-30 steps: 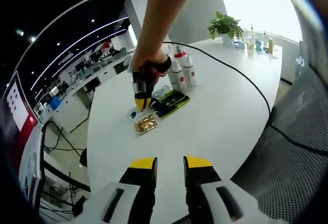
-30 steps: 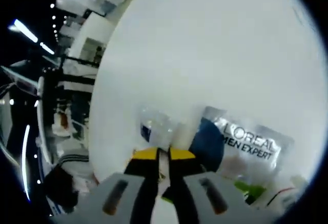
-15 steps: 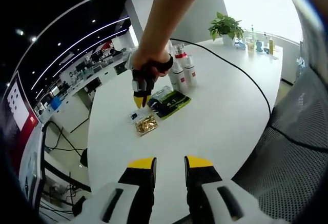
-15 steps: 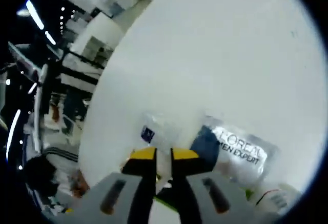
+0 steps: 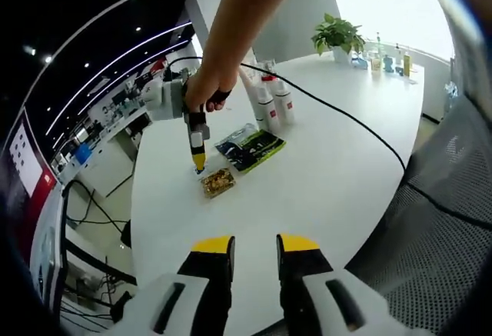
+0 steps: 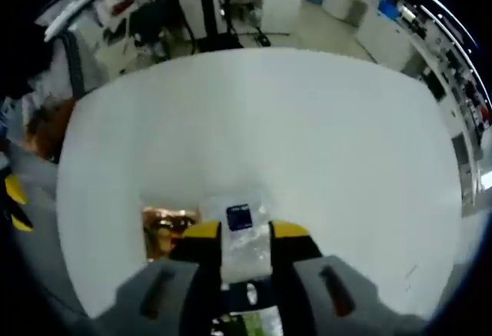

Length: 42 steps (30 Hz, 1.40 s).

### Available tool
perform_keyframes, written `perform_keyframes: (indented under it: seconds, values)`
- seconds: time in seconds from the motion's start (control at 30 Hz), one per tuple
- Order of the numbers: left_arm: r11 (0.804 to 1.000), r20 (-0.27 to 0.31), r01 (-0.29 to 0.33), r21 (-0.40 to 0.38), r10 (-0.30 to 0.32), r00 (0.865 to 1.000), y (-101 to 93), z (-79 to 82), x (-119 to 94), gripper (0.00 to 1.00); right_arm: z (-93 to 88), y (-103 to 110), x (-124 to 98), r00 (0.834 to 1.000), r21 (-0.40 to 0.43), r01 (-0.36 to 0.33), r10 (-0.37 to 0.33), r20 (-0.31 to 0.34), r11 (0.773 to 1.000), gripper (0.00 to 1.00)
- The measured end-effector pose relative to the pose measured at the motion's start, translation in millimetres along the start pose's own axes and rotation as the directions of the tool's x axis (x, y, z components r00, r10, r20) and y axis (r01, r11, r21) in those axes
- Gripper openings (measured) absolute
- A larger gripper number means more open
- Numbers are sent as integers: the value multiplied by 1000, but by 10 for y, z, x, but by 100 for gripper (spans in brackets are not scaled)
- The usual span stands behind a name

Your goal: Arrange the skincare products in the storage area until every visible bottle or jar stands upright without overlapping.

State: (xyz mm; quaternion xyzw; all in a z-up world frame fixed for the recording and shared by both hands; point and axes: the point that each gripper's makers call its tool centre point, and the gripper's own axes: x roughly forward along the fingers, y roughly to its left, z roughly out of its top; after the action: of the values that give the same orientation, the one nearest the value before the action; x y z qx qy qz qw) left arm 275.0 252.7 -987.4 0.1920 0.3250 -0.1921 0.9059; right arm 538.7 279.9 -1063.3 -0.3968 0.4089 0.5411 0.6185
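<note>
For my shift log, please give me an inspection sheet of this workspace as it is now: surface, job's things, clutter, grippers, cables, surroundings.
Surface: white table, mostly bare.
Job's things: white bottles with red caps stand upright together; dark green sachet, gold sachet and clear sachet with a blue label lie flat.
Clutter: small bottles at the far edge.
Grippers: left gripper open, above the table; right gripper open, jaws either side of the clear sachet.
Cables: black cable runs across the table.
Surroundings: potted plant; mesh chair.
</note>
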Motion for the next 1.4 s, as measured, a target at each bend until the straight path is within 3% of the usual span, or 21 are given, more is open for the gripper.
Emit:
perform_keyframes:
  seconds: [0.1, 0.13, 0.17, 0.2, 0.33, 0.43, 0.5, 0.63, 0.73, 0.9, 1.0, 1.07, 1.17, 1.27, 1.33, 1.4]
  values:
    - [1000, -1, -5, -5, 5, 1000, 13, -2, -2, 22, -191, -36, 56, 996, -6, 9, -9, -93, 1000, 22]
    - [1000, -2, -5, -6, 5, 1000, 15, -4, -2, 22, -133, -35, 48, 999, 17, -5, 6, -51, 1000, 21]
    - [1000, -6, -5, -5, 5, 1000, 14, -11, 2, 22, -151, -29, 49, 999, 111, -14, 19, -46, 994, 21]
    - [1000, -11, -4, -3, 4, 1000, 12, -19, 5, 22, -149, -37, 51, 999, 148, -24, 29, -36, 989, 21]
    - [1000, -14, 0, -2, 0, 1000, 2, -26, 12, 22, -257, -173, -3, 999, 204, 11, -2, -47, 979, 21]
    - [1000, -19, 1, -3, -1, 1000, 0, -33, 14, 22, -271, -164, -22, 1000, 317, -4, 12, -23, 948, 19]
    - [1000, -21, 2, -1, -2, 1000, -2, -36, 17, 22, -279, -144, -27, 1000, 276, -4, 11, -23, 961, 19]
    - [1000, -29, 8, 1, -8, 1000, -17, -49, 24, 22, -275, -117, -29, 1000, 262, -2, 10, -29, 965, 19]
    - [1000, -37, 12, 3, -12, 999, -27, -64, 29, 22, -266, -105, -24, 999, 162, 2, 6, -44, 987, 19]
    - [1000, -41, 14, 3, -14, 999, -33, -71, 32, 22, -265, -104, -32, 999, 191, 0, 8, -43, 982, 19]
    - [1000, -42, 13, 2, -13, 999, -30, -73, 32, 22, -257, -144, -73, 998, 161, 54, -49, -31, 986, 30]
    - [1000, -42, 13, 0, -13, 999, -28, -73, 33, 22, -205, -103, -150, 998, 134, 57, -58, 7, 989, 28]
    - [1000, -45, 11, -2, -11, 999, -22, -78, 35, 22, -94, -35, -318, 991, 166, 68, -86, 102, 984, 28]
    - [1000, -43, 14, -2, -14, 999, -29, -72, 34, 22, -8, 84, -518, 973, 206, 54, -98, 209, 977, 28]
    - [1000, -40, 16, 1, -16, 999, -33, -68, 34, 22, 25, 211, -685, 954, 220, 39, -102, 281, 975, 28]
    - [1000, -39, 19, -1, -19, 999, -38, -65, 35, 22, 56, 345, -884, 923, 254, 28, -122, 364, 967, 28]
